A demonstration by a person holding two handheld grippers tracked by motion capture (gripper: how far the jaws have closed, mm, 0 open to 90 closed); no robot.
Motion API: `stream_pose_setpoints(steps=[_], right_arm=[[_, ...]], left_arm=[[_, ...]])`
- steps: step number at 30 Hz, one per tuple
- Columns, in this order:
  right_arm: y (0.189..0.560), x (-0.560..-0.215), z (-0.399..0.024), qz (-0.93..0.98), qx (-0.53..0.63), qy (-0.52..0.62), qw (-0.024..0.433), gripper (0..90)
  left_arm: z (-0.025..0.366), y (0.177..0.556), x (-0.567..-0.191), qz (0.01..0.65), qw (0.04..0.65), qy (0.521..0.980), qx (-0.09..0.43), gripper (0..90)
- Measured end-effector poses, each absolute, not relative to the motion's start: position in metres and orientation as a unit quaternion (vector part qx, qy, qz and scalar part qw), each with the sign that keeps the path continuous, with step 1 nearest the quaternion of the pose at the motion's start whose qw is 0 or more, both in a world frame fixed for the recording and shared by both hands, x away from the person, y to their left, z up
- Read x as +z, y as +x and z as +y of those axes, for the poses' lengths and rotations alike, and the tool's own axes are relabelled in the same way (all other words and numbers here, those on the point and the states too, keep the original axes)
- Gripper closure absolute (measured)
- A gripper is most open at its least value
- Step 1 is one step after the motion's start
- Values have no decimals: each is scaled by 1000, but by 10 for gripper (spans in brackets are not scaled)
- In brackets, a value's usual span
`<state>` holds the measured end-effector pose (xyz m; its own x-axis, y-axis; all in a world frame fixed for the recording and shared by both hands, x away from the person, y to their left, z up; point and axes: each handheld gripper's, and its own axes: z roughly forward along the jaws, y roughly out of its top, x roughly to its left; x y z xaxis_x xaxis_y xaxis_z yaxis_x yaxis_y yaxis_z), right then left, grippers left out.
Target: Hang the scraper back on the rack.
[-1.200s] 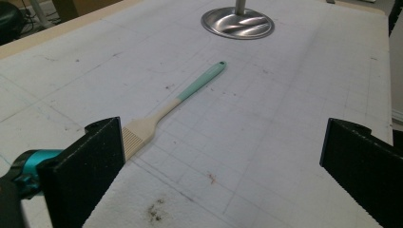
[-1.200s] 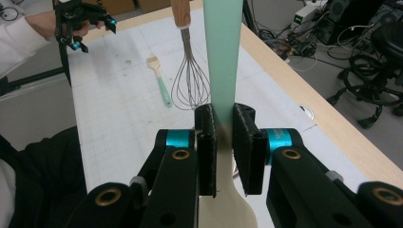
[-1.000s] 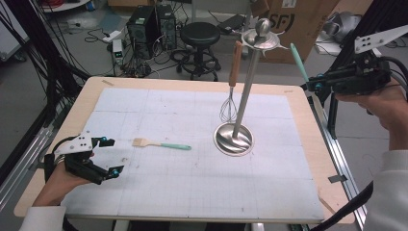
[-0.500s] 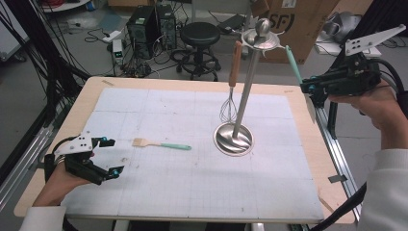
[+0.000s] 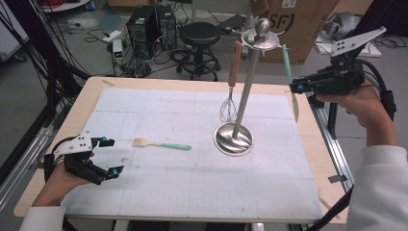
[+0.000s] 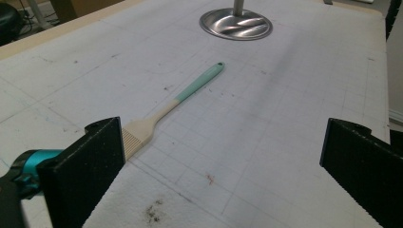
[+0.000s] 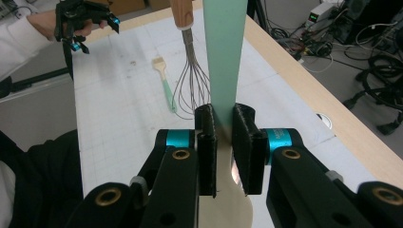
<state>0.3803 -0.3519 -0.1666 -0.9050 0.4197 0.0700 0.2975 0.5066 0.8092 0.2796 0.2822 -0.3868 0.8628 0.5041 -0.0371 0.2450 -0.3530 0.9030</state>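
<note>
A steel utensil stand (image 5: 234, 140) rises mid-table, and a whisk (image 5: 229, 109) with a wooden handle hangs from its top disc. My right gripper (image 5: 294, 88) is in the air to the right of the stand, shut on a spatula (image 5: 287, 65) with a teal handle and a pale blade. The spatula hangs upright, its top end close to the disc's rim. In the right gripper view the gripper (image 7: 223, 137) pinches the spatula (image 7: 224, 47) where handle meets blade. My left gripper (image 5: 108, 156) rests open at the front left, near a teal-handled pastry brush (image 5: 161, 144). The brush (image 6: 190, 92) lies flat ahead of the left gripper (image 6: 223, 166).
A white grid mat (image 5: 192, 192) covers the wooden table (image 5: 62, 139). Past the far edge are a black stool (image 5: 199, 36), computer boxes (image 5: 151, 21), cables and a cardboard box (image 5: 298, 19). A metal rail (image 5: 332, 144) runs along the right side.
My right hand has carried the spatula a little to the left and down, closer to the stand's top. The left hand has stayed put.
</note>
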Motion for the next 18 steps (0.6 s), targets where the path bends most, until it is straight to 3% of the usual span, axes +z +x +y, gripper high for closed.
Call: stream_pose_setpoints(steps=[15,16,18], right_arm=[[392,-173,-331,868,452,195,67,788],[391,-173,-330,867,452,197,70,777],[391,-173,-329,861,463,200,69,664]], left_arm=[[283,279,-386,232,520,812,126,17],[283,279,-386,232,521,812,126,17],[283,279,-386,231,520,812,126,17]])
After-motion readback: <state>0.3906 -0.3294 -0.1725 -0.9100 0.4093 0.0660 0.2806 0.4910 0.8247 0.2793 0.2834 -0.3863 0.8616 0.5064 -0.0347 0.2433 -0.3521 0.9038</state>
